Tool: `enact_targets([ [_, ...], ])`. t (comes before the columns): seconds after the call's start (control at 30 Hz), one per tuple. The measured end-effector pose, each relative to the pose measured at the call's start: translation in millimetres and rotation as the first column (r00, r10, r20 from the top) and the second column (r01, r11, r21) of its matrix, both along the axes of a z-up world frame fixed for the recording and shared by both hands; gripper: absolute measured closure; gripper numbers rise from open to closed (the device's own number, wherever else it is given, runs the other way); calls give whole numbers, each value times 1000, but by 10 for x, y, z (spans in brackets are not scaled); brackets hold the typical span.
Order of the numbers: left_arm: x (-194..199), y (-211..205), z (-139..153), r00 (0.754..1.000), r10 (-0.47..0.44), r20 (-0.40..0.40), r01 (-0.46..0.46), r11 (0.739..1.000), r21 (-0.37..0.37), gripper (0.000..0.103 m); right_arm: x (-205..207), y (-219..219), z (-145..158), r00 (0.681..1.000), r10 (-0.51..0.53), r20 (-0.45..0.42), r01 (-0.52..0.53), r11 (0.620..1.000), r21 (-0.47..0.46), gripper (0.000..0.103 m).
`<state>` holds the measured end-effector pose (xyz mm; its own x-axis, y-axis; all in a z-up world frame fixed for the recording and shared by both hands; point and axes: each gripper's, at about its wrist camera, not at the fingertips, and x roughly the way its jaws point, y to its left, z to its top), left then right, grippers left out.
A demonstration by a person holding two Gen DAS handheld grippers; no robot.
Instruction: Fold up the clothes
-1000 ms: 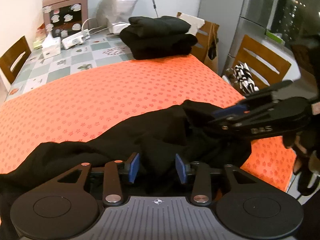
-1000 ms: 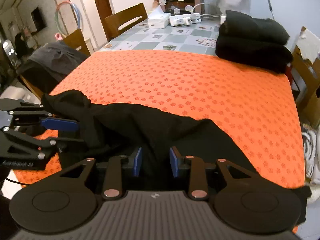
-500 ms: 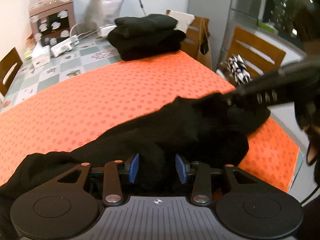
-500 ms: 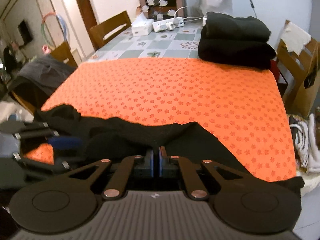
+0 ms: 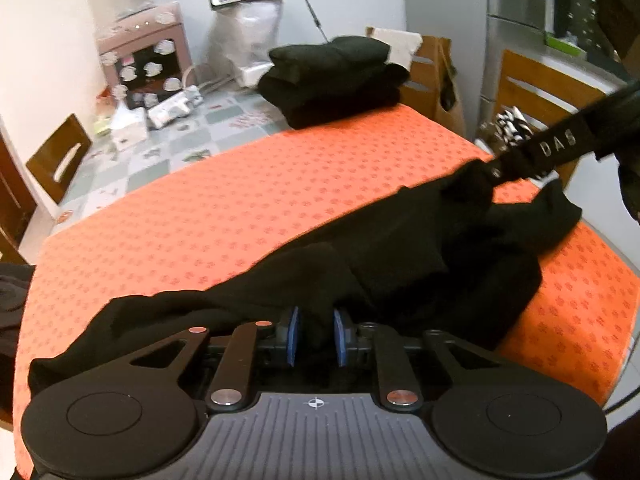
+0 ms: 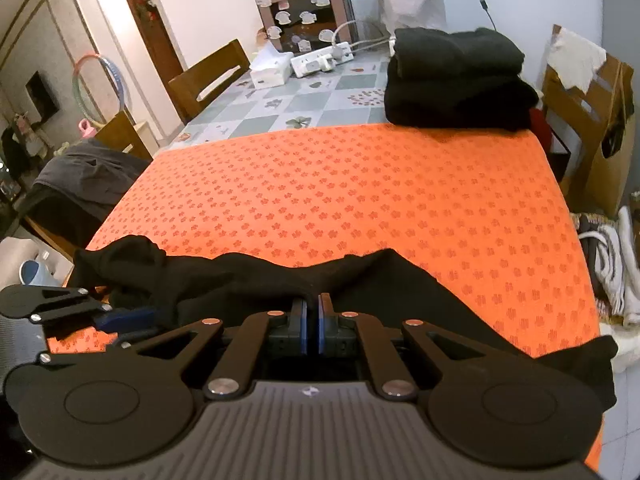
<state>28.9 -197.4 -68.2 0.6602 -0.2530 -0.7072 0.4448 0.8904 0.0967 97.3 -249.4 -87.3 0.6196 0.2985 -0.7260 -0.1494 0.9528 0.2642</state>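
A black garment [image 5: 400, 264] lies crumpled along the near edge of the orange patterned table [image 5: 240, 208]. My left gripper [image 5: 316, 336] is closing its jaws, and a bunched fold of the garment fills the gap and touches both blue pads. In the right wrist view the garment [image 6: 240, 276] stretches across the front, and my right gripper [image 6: 312, 320] is shut on its raised edge. The left gripper [image 6: 132, 324] shows at the garment's left end. In the left wrist view the right gripper [image 5: 496, 172] bites the cloth at the right end.
A stack of folded black clothes [image 6: 456, 76] sits at the far right of the orange table [image 6: 360, 200]. Behind it are a power strip [image 6: 320, 62], a tissue box [image 6: 272, 70] and wooden chairs. A grey garment [image 6: 80, 172] lies on a chair at left, and striped fabric [image 6: 608, 256] at right.
The right gripper's jaws came together on the garment's edge and lifted it a little. The left gripper's pads narrowed onto a fold. Both views rolled slightly.
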Motion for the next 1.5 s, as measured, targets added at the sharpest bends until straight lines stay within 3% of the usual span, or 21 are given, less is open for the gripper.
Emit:
enact_targets([
  [0.33, 23, -56, -135, 1000, -25, -18, 26, 999, 24, 80, 14, 10, -49, 1000, -12, -26, 13, 999, 31, 97],
  [0.37, 35, -57, -140, 1000, -14, -11, 14, 999, 34, 92, 17, 13, -55, 1000, -11, -26, 12, 1000, 28, 97],
  [0.4, 43, -47, -126, 1000, 9, 5, -9, 999, 48, 95, 19, 14, -59, 1000, -12, -27, 13, 1000, 25, 97],
  [0.53, 89, 128, 87, 986, 150, 77, -153, 987, 46, 96, -21, -63, -70, 998, -67, -8, 67, 998, -1, 97],
  [0.6, 170, 242, 149, 982, 181, 46, -182, 983, 23, 96, -49, -145, -112, 995, -97, -13, 97, 995, 18, 97],
  [0.7, 197, 278, 143, 984, 173, 32, -173, 985, 19, 96, -87, -156, -217, 995, -91, -52, 93, 995, 45, 97],
  [1.1, 214, 273, -43, 991, 123, -49, -122, 992, 7, 86, -169, 0, -341, 998, -30, -56, 28, 999, -39, 90],
  [1.27, 211, 290, 51, 992, 127, -6, -127, 991, 46, 93, -167, -1, -290, 999, -33, -34, 31, 997, -66, 90],
  [1.37, 247, 364, 56, 988, 149, -29, -147, 988, 47, 93, -176, -51, -254, 998, -54, -13, 52, 996, -76, 90],
  [1.5, 215, 380, -8, 991, 124, -48, -122, 991, 51, 93, -187, -60, -359, 998, -46, -53, 43, 998, -52, 90],
])
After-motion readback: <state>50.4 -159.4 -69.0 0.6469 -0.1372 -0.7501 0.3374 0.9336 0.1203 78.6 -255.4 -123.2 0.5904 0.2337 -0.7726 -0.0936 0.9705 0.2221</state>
